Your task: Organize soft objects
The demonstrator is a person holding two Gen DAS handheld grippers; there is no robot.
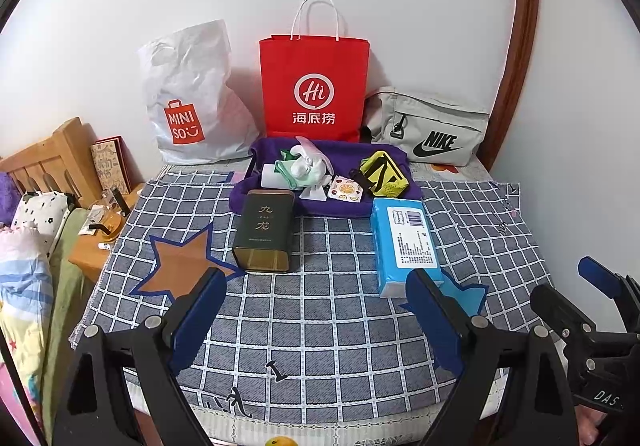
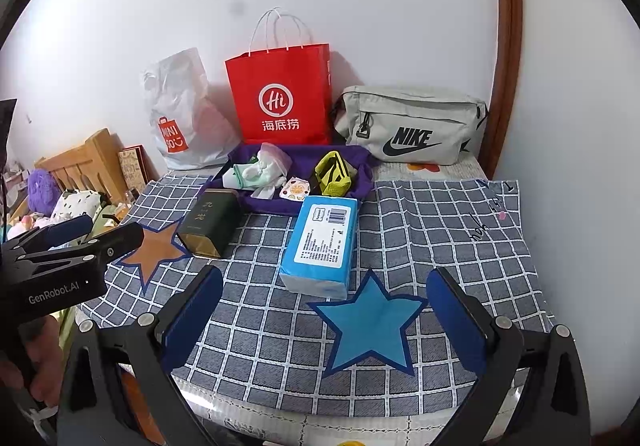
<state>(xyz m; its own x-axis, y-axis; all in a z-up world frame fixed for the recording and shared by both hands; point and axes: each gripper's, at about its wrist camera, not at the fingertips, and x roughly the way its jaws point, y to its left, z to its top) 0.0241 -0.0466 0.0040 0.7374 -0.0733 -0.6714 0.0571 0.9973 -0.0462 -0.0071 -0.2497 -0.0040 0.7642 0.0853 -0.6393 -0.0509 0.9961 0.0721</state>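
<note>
A purple cloth tray (image 1: 340,208) (image 2: 360,174) sits at the back of the checked cloth. It holds white and green socks (image 1: 306,166) (image 2: 258,170), a yellow mesh pouch (image 1: 384,172) (image 2: 332,174) and a small fruit-print packet (image 1: 345,189) (image 2: 295,189). A blue tissue pack (image 1: 406,242) (image 2: 322,242) and a dark green tin (image 1: 266,230) (image 2: 210,222) lie in front of the tray. My left gripper (image 1: 316,282) and my right gripper (image 2: 324,282) are both open and empty, held above the near part of the cloth.
A white Miniso bag (image 1: 188,98) (image 2: 180,114), a red paper bag (image 1: 314,86) (image 2: 282,98) and a grey Nike bag (image 1: 432,130) (image 2: 412,126) stand against the wall. A wooden bedside table (image 1: 100,242) and bed lie to the left.
</note>
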